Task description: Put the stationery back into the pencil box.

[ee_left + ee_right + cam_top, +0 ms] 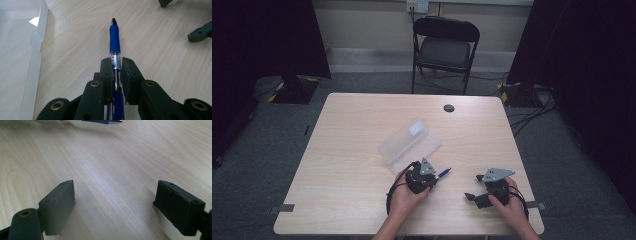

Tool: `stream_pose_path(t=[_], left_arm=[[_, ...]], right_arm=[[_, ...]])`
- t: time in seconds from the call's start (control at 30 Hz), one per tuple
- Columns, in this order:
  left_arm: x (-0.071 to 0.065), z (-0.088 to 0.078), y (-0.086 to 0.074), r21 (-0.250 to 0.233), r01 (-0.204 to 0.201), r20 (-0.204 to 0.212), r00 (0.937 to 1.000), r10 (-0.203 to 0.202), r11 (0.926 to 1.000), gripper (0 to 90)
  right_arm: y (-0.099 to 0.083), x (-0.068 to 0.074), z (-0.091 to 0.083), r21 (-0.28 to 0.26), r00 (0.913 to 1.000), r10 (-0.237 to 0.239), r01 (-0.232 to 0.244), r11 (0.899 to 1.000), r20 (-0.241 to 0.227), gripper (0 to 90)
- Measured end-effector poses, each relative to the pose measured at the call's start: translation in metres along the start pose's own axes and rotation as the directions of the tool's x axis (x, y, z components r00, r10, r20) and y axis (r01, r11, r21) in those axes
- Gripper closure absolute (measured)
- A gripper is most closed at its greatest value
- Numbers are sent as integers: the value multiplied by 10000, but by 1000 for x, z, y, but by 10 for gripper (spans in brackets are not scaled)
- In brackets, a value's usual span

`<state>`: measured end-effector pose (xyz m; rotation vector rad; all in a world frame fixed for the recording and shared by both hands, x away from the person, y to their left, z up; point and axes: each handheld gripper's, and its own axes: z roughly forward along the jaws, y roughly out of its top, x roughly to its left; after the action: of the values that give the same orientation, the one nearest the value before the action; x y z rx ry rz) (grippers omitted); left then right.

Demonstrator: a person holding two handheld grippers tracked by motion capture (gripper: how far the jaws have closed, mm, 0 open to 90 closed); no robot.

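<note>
At the near edge of the table (342, 200), a person's two hands each work a black gripper. The left gripper (433, 178) is clamped on a blue pen (115, 42) — its jaws pinch the clear barrel just behind the blue grip, and the pen's dark tip points out past them over the bare wood, toward the right gripper. From above, the pen (444, 173) sticks out to the right of the left hand (404, 197), low over the tabletop near the table's middle front.

The right gripper (473, 187) sits well apart from it, held by the right hand (512, 207) near the table's right front corner; its jaws stand wide apart with nothing between them — only wood grain shows in the gap, with the pen's tip (110, 121) farther off.

Just beyond the left gripper lies a clear plastic case (409, 144), angled across the table's centre. Farther back, a small dark disc (449, 108) marks the far edge, and a black folding chair (444, 50) stands behind the table.
</note>
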<state>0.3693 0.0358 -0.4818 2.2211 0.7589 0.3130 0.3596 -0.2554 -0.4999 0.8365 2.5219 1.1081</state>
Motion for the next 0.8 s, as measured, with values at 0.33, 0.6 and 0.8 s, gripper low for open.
stream_pose_path(t=[0.33, 0.6, 0.8], left_arm=[[7, -17, -25, 69, 273, -28, 9996, -272, 9996, 797], [10, -16, -31, -167, 456, 18, 9990, -456, 9988, 779], [9, -12, -27, -216, 533, -1, 9986, -533, 9983, 755]], right_arm=[[0, 0, 0, 0, 10000, -2, 2, 10000, -18, 149], [0, 0, 0, -3, 10000, -8, 8, 10000, -17, 149], [0, 0, 0, -3, 10000, -7, 7, 10000, -18, 149]])
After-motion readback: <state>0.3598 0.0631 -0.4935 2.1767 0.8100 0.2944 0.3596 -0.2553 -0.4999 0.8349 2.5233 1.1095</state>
